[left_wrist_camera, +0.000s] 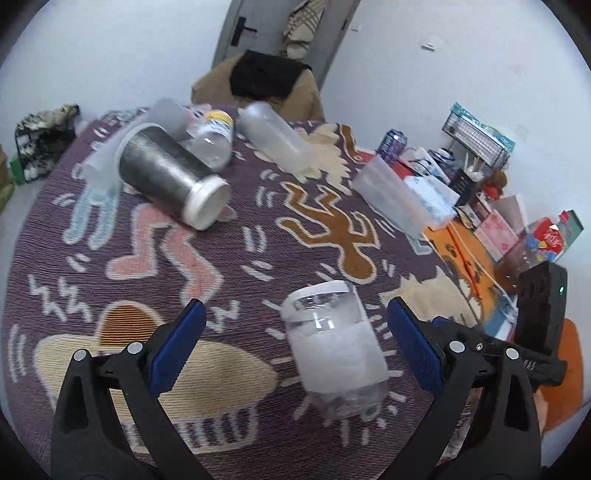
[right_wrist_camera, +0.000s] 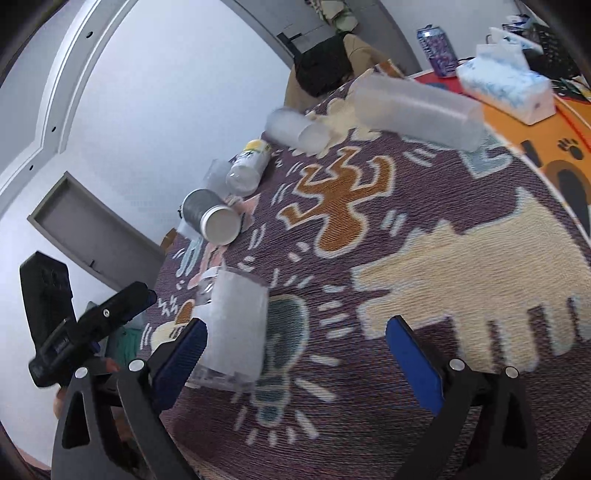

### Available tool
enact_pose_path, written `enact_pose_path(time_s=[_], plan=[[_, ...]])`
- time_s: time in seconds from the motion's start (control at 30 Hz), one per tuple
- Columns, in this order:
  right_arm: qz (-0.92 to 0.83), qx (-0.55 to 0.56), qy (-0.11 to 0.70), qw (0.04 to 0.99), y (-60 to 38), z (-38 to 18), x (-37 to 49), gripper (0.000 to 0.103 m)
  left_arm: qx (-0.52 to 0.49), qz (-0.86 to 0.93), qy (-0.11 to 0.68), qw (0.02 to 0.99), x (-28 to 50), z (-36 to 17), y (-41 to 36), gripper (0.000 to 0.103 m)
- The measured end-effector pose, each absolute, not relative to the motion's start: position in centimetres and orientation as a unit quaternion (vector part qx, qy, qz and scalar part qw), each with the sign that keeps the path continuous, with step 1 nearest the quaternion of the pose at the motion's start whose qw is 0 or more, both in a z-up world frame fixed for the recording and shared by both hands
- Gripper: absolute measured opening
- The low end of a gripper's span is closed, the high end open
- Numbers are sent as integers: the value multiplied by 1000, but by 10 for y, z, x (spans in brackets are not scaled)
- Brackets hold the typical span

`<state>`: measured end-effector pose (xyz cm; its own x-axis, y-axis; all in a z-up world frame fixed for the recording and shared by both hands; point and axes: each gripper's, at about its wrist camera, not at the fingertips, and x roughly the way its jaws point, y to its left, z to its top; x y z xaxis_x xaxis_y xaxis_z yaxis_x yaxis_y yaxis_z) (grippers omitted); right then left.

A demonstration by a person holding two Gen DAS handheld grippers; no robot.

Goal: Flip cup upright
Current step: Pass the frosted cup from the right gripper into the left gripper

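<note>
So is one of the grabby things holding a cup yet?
No, nothing is held. The left tool is open, with the clear cup between its fingers but untouched. The right tool is open too, beside that cup.

Frosted plastic cup (left_wrist_camera: pixel 334 350), woven rug (left_wrist_camera: pixel 240 258)

I'm in a home: patterned rug (left_wrist_camera: pixel 236 258) over the table, tissue box (right_wrist_camera: pixel 506 86), soda can (right_wrist_camera: pixel 437 46), grey door (left_wrist_camera: pixel 273 33) behind.
</note>
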<state>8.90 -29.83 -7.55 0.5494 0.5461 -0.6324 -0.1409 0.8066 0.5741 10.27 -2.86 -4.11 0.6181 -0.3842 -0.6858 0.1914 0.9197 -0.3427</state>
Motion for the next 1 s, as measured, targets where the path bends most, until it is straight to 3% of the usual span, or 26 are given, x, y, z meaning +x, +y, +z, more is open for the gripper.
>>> enact_pose_path(time_s=[0.63,0.83,1.0], plan=[[148,225,426,864,-336,-86,65,95,-183,-219,533,796,161,-89,-67,94],[139,230,429,863,-343,-90,60,95,-179,-208,558,783,174,-102,-71,86],[139,235,429,861,-345,-90,58,95,-191,-208,568,773,175,-105,-69,68]])
